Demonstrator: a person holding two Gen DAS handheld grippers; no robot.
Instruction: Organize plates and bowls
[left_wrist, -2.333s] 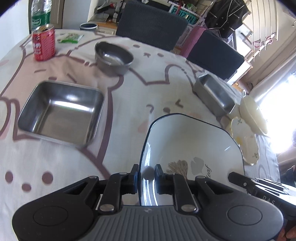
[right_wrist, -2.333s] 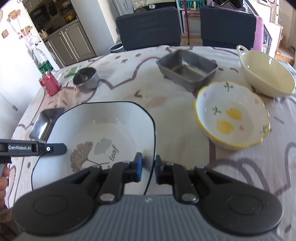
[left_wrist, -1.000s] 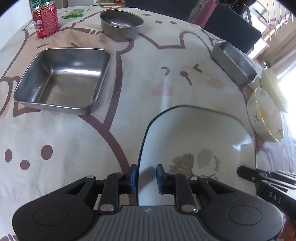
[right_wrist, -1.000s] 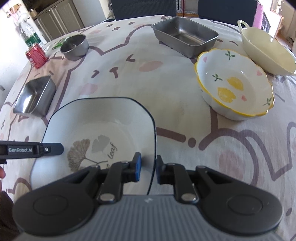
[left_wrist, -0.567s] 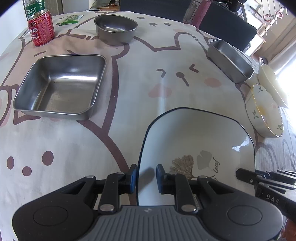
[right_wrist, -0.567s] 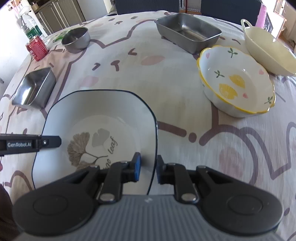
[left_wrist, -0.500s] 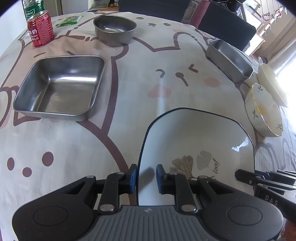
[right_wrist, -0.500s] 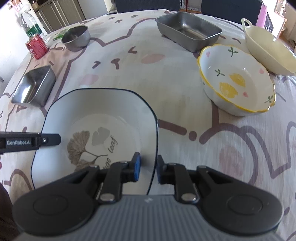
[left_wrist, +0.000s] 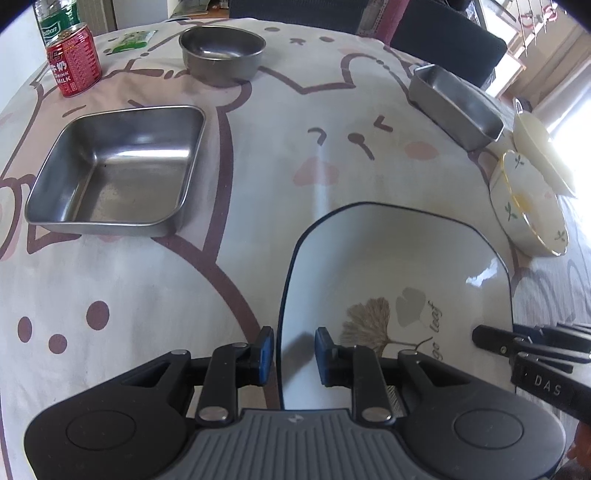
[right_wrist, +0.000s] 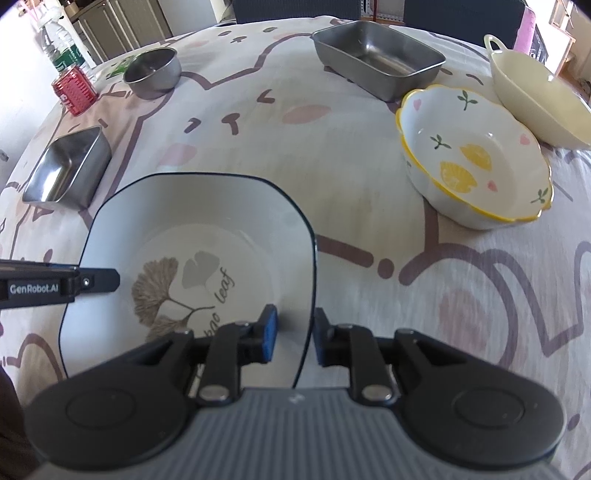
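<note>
A white square plate with a dark rim and a ginkgo leaf print (left_wrist: 399, 266) (right_wrist: 207, 236) is held low over the table by both grippers. My left gripper (left_wrist: 293, 350) is shut on the plate's left rim. My right gripper (right_wrist: 294, 338) is shut on its right rim. A square steel tray (left_wrist: 110, 170) (right_wrist: 66, 170) lies at the left. A round steel bowl (left_wrist: 221, 51) (right_wrist: 153, 72) stands at the far left. A rectangular steel tray (left_wrist: 458, 105) (right_wrist: 376, 55) lies at the back. A lemon-print bowl (right_wrist: 476, 162) (left_wrist: 528, 206) and a cream handled bowl (right_wrist: 535, 92) (left_wrist: 535, 144) stand at the right.
A red drink can (left_wrist: 74, 61) (right_wrist: 74, 90) and a green-labelled water bottle (left_wrist: 55, 16) (right_wrist: 62, 51) stand at the table's far left edge. A green packet (left_wrist: 133, 38) lies beside the round bowl. Dark chairs (left_wrist: 447, 40) stand behind the table.
The plate and both grippers have come down a little closer to the tablecloth. Both grips on the rim are unchanged.
</note>
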